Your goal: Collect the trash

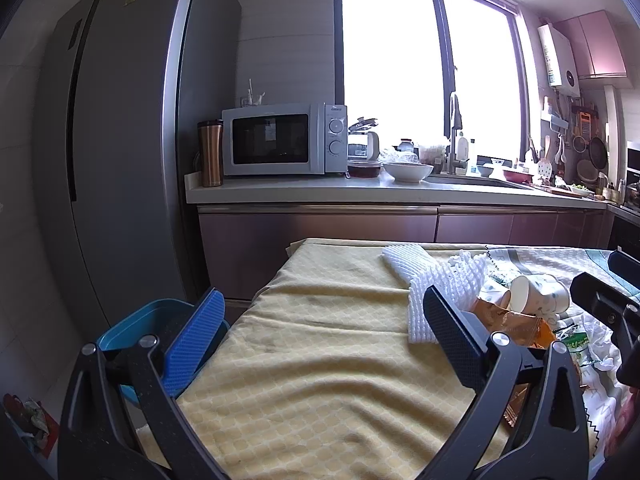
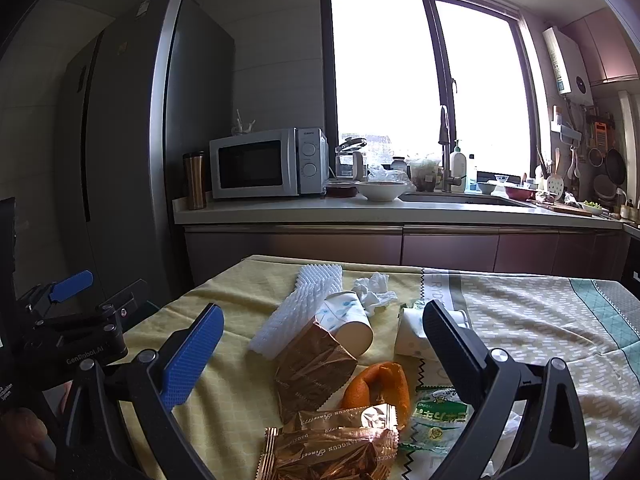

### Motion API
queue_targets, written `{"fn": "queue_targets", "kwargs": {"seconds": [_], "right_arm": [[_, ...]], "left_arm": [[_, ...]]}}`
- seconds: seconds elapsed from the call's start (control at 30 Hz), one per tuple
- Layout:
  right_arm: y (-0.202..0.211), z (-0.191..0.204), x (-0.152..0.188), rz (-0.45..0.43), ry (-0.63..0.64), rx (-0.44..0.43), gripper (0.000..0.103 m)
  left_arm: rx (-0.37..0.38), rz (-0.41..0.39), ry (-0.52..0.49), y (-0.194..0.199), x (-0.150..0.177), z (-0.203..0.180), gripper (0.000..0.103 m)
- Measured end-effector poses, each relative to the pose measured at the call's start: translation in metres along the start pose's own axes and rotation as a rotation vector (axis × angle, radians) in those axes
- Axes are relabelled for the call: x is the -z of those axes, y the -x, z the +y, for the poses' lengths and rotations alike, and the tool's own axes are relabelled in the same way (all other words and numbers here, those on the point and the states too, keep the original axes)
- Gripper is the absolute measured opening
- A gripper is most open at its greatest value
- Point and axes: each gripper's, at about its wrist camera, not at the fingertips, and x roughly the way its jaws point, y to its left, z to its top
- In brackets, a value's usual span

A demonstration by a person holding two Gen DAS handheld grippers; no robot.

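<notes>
Both hand-held grippers, left [image 1: 320,332] and right [image 2: 320,348], stand released over the cloth-covered surface [image 2: 540,320], grasping nothing. The trash lies between the right one's jaws: gold wrappers [image 2: 332,448] cut off at the lower edge, their mirrored script illegible; orange peel [image 2: 380,384]; a green sachet [image 2: 436,420] with unreadable characters; paper cups [image 2: 348,320]; foam netting [image 2: 300,308]; crumpled tissue [image 2: 374,290]. The left body reads "GenRobot.AI". A blue bin [image 1: 136,324] is largely hidden by the left finger.
</notes>
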Motion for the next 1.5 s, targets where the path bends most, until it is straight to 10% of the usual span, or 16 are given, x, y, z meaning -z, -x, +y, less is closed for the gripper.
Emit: {"fn": "queue_targets", "kwargs": {"seconds": [1.5], "right_arm": [[-0.0016,-0.0058,0.0069,0.006,-0.027,-0.025,0.096]], "left_arm": [[-0.003,-0.012,0.015,0.004,-0.0003,0.0028,0.098]]}}
